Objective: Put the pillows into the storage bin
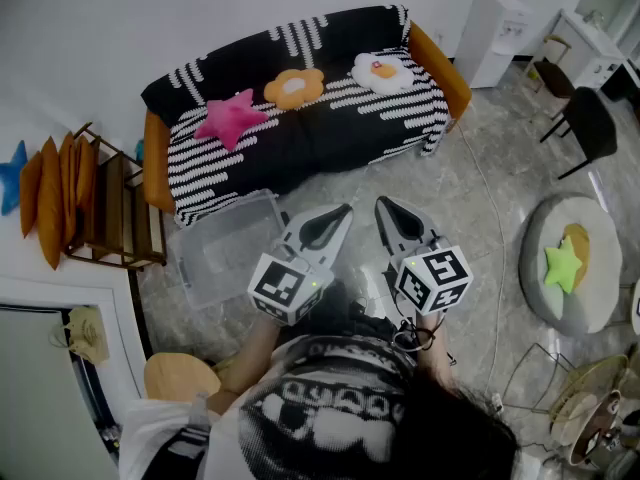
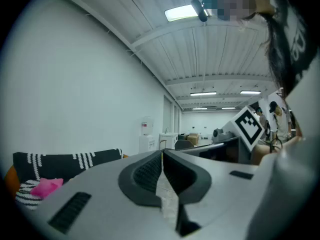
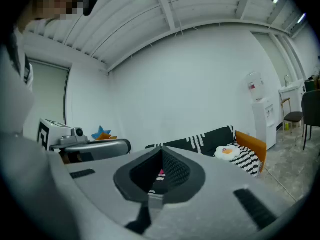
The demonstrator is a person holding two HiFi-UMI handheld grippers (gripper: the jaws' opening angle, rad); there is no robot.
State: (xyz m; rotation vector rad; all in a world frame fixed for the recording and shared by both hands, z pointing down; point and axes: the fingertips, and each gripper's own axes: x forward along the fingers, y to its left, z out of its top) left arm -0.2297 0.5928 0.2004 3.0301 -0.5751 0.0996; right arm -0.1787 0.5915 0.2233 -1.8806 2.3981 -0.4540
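Left tool (image 1: pixel 342 212) over storage bin (image 1: pixel 212 256) corner

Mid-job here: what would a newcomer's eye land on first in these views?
Three bright pillows lie in a row on the striped sofa at the far wall: a pink star, an orange flower and a white egg. A clear bin, which looks empty, sits on the floor by the sofa's left end. The left gripper and right gripper are shut and empty, side by side near the bin.
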